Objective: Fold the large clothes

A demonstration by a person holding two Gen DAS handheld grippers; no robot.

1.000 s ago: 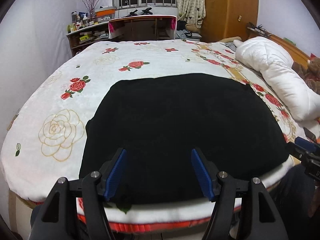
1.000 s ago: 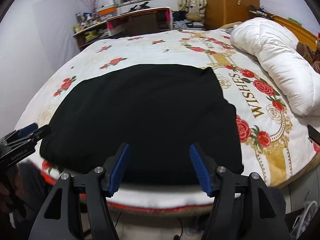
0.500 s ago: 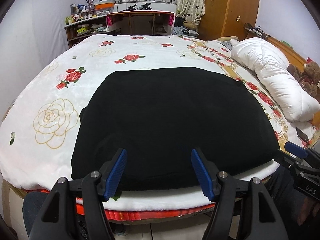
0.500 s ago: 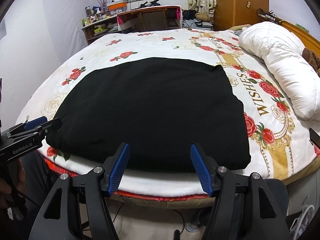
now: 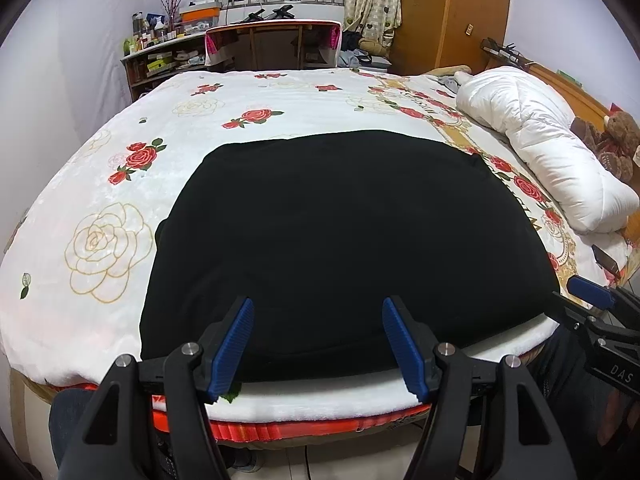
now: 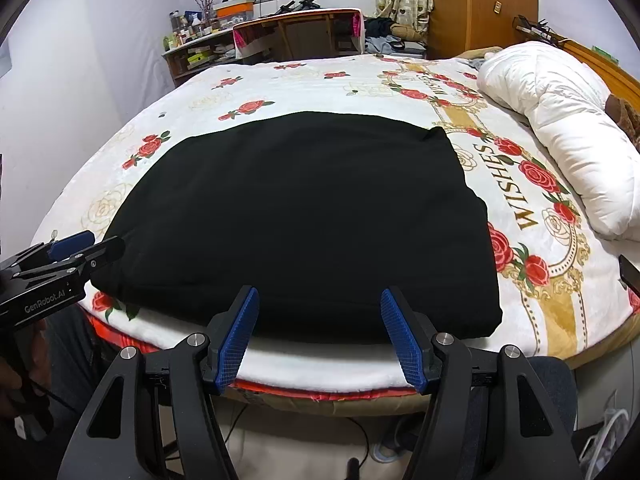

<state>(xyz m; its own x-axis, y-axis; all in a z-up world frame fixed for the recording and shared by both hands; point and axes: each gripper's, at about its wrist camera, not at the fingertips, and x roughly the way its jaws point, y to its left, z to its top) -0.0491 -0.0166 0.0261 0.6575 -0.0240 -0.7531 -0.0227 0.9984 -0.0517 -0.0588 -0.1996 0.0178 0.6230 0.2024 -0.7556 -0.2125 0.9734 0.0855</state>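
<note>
A large black garment (image 5: 344, 240) lies flat in a folded rectangle on the bed, near its front edge; it also shows in the right wrist view (image 6: 304, 224). My left gripper (image 5: 318, 312) is open and empty, held just before the garment's near hem. My right gripper (image 6: 319, 304) is open and empty, just before the near hem toward the garment's right side. The right gripper shows at the right edge of the left wrist view (image 5: 592, 304), and the left gripper at the left edge of the right wrist view (image 6: 76, 252).
The bed has a white rose-print cover (image 5: 120, 216) with a red edge (image 5: 304, 424). A rolled white duvet (image 5: 552, 140) and a teddy bear (image 5: 616, 140) lie at the right. A desk (image 5: 276, 44) and cluttered shelves (image 5: 160, 56) stand beyond the bed.
Both grippers have drawn back and up from the garment's near edge toward me. The garment lies still. Both stay open.
</note>
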